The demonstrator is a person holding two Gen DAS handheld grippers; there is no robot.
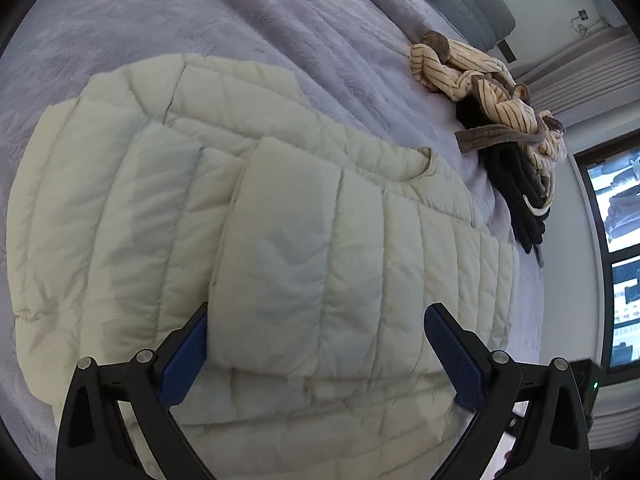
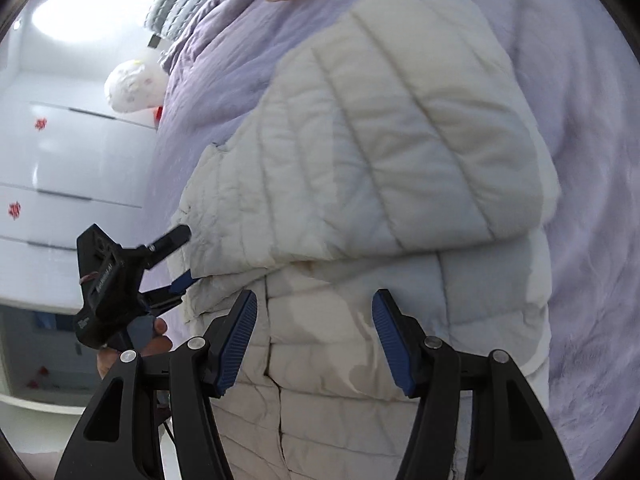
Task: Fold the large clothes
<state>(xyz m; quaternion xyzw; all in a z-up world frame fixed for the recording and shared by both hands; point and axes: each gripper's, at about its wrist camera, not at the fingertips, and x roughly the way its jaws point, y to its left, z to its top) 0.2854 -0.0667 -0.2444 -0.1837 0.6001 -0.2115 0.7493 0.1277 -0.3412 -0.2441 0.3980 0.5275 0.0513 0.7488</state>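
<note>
Cream quilted puffer jacket point(image 1: 280, 216) is sitting on a fuzzy lavender bedspread point(image 1: 200, 12), looking pretty washed out. A tan garment with thin brown pinstripes point(image 1: 472, 68) is lying over black clothes point(image 1: 516, 188), and both black grippers are showing blue pads point(image 2: 236, 340).

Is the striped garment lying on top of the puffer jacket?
No. The striped garment is bunched on the bedspread beyond the puffer jacket, with bare cover between them.

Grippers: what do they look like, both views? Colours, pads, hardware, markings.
Both the left gripper and right gripper are matte black, with angular linkage arms and round silver pivot pins. The fingers carry blue ribbed pads. The right wrist view shows the left unit's black body with small white lettering, too blurred to read, and a thin dark cable.
</note>
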